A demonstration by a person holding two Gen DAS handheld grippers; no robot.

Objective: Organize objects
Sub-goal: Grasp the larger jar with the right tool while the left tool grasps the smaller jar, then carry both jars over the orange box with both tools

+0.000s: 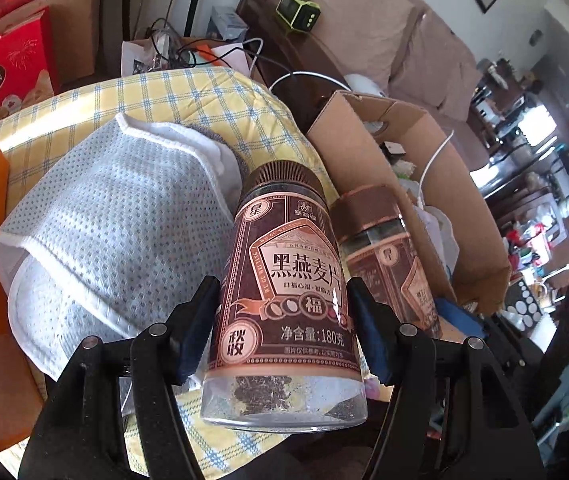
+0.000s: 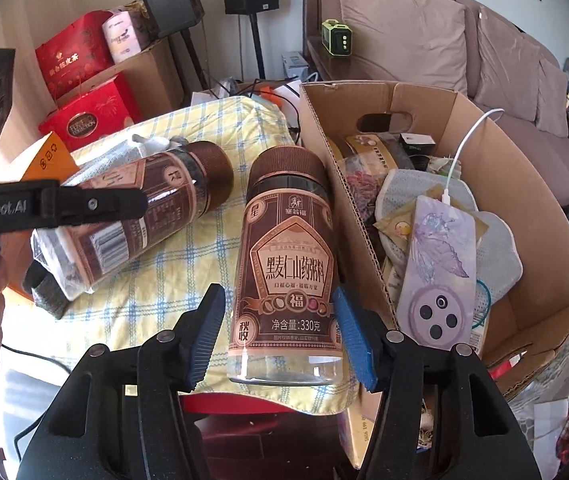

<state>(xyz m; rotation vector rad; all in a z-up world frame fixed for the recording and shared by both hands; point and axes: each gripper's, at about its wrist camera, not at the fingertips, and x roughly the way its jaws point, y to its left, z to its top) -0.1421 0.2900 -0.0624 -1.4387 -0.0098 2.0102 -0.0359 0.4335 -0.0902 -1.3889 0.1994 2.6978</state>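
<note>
Left gripper (image 1: 280,332) clamps tilted 180g jar (image 1: 284,304), cap away; right gripper (image 2: 278,334) open astride upright 330g jar (image 2: 286,280), contact unclear, surface (image 2: 188,256) edge hidden.

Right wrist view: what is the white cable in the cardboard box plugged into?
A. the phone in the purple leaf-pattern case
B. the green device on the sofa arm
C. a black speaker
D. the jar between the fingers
A: the white cable drops into the cardboard box and its plug ends at the top edge of the phone in the purple leaf-pattern case, which lies on the box's contents.
</note>
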